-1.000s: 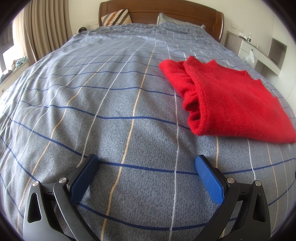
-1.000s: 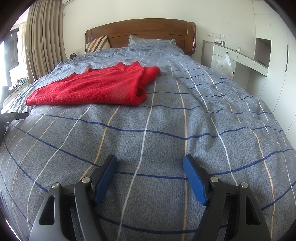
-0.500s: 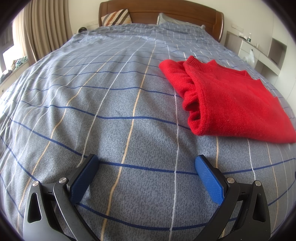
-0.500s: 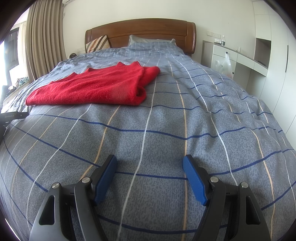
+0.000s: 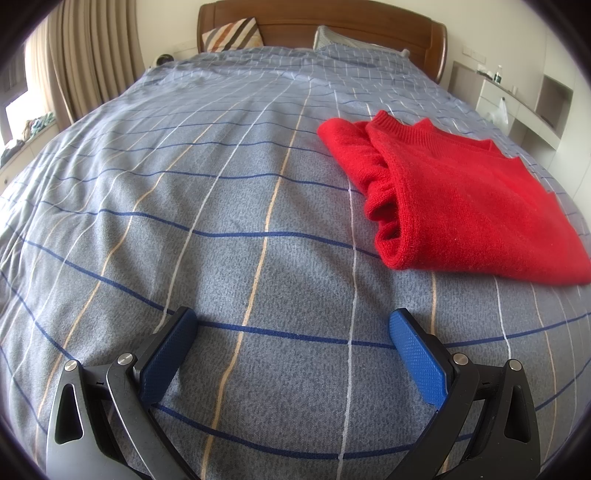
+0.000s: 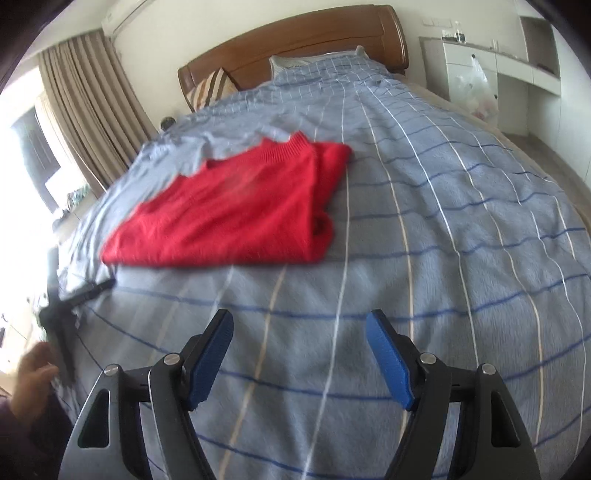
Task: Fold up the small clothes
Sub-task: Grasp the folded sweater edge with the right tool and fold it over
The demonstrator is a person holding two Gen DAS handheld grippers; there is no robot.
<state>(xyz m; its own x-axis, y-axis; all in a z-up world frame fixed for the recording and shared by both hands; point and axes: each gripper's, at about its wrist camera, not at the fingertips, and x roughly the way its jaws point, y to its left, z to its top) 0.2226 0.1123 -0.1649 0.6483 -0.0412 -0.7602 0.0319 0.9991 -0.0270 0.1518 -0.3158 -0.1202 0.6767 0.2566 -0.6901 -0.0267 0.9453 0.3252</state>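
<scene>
Bare bed (image 5: 221, 206) lies ahead of both hand-held grippers; only the sweater (image 5: 461, 206) (image 6: 236, 218) sits in the way, well apart.

I find no legible text, label, brand, number or sign in either of my wrist views; a faint mark on the pillow (image 6: 295, 64) against the headboard (image 6: 295, 40) is too blurred to read.

I see sweater (image 5: 461, 199) flat on bed (image 5: 221, 184), ahead-right of my left gripper (image 5: 291, 332), ahead-left of my right gripper (image 6: 300, 334). Pillows (image 5: 232, 35) behind it at headboard (image 5: 369, 29).
</scene>
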